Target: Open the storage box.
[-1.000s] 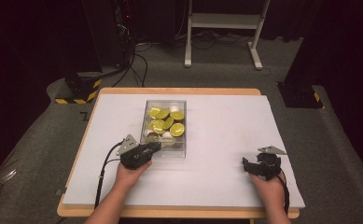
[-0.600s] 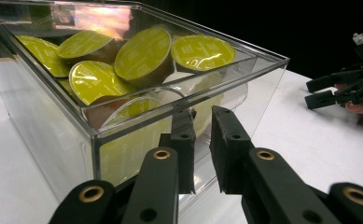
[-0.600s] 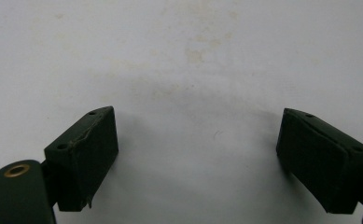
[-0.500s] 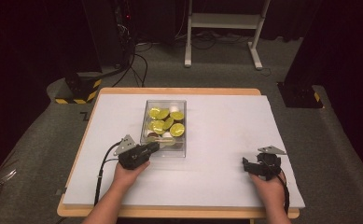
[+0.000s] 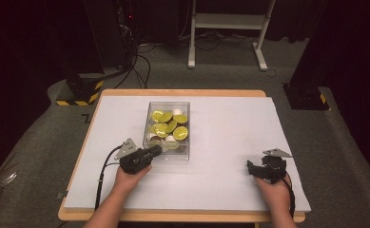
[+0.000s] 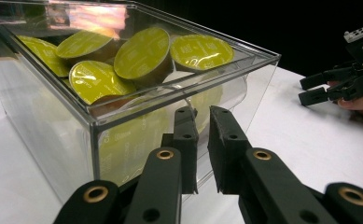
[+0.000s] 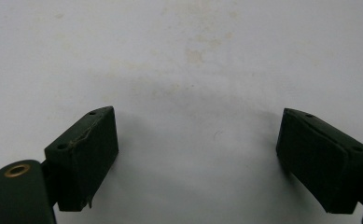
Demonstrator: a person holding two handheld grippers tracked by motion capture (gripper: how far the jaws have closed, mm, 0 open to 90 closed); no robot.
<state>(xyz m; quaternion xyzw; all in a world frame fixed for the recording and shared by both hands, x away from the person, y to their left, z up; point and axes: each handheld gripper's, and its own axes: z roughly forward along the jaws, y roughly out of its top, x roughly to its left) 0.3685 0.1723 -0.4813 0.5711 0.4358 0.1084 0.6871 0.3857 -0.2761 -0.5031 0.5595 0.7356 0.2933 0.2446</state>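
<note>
A clear plastic box (image 5: 188, 142) stands on the white table cover (image 5: 230, 123), holding several coffee capsules (image 5: 166, 127) with yellow-green lids. My left gripper (image 5: 158, 150) points at the box's near wall, its tips right against it. In the left gripper view the box (image 6: 44, 116) and capsules (image 6: 142, 51) loom close, and the left gripper (image 6: 202, 112) has its jaws almost together with a thin slit between them; I cannot tell if anything clear is pinched. My right gripper (image 5: 249, 167) rests open on the cover at the front right, and the right gripper (image 7: 195, 135) has bare cover between its jaws.
The right gripper (image 6: 319, 88) also shows far off in the left gripper view. A white frame stand (image 5: 230, 28) and cables lie on the floor beyond the table. Black posts with yellow-striped bases (image 5: 80, 90) flank the table's far corners.
My left gripper has edged very slightly back toward the person. The box, capsules and right gripper have not visibly moved.
</note>
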